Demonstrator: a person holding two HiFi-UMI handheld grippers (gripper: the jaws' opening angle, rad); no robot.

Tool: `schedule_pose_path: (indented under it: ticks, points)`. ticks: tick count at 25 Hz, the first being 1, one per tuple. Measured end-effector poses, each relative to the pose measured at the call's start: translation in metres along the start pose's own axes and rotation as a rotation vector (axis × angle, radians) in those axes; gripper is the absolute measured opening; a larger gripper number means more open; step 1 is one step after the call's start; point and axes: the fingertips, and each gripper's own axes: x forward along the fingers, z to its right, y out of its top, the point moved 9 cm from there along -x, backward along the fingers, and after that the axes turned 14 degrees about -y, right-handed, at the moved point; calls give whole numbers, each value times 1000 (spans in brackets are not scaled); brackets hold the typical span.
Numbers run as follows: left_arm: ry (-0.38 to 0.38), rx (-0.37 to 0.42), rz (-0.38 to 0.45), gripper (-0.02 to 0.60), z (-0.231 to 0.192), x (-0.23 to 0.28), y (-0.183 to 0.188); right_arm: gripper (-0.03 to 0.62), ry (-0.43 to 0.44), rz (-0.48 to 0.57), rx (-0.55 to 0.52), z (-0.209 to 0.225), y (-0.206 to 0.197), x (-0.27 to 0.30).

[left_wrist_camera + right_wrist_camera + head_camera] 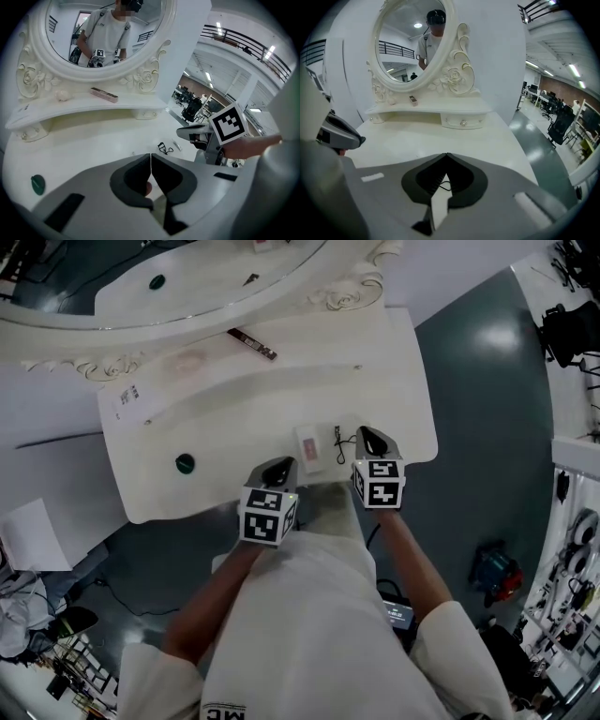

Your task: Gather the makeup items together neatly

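A pale pink flat case [310, 447] and a black eyelash curler [338, 440] lie side by side near the front of the white vanity table [394, 381]. A dark tube [251, 344] and a pale pink puff [187, 360] rest on the raised shelf below the mirror. My left gripper [277, 470] hovers just left of the case, jaws shut with nothing in them [150, 161]. My right gripper [373, 440] hangs just right of the curler, shut and empty [446, 155]. The curler [164, 148] stays on the table, and its wire [443, 185] shows under the right jaws.
An ornate oval mirror [187, 277] stands at the back of the table. A green knob [185, 463] sits near the front left edge, a white tag [127, 399] at the far left. Grey floor [487, 427] borders the table's right side.
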Motion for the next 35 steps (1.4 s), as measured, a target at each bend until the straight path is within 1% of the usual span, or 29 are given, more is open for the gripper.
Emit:
schedule_pose_path:
  ticks: [6,11,20,31,35]
  points:
    - [22,-23,34,15,-10,-20,-8,2,30,20,-4,-22,6,-6]
    - [46,-51,61,15,-25,-39,-20,2,70,44,-32,-52,14,-13]
    - [90,-104,101,15,-48,-69,-35,2,165,64,-120,-114,26,-22]
    - [139,-167,153,15,-76,-103,-49,2,247,65,-201,-169,36,-22]
    - [176,-187,164,15,-87,-116,-57,2,284,67,-241,-190,37,-22]
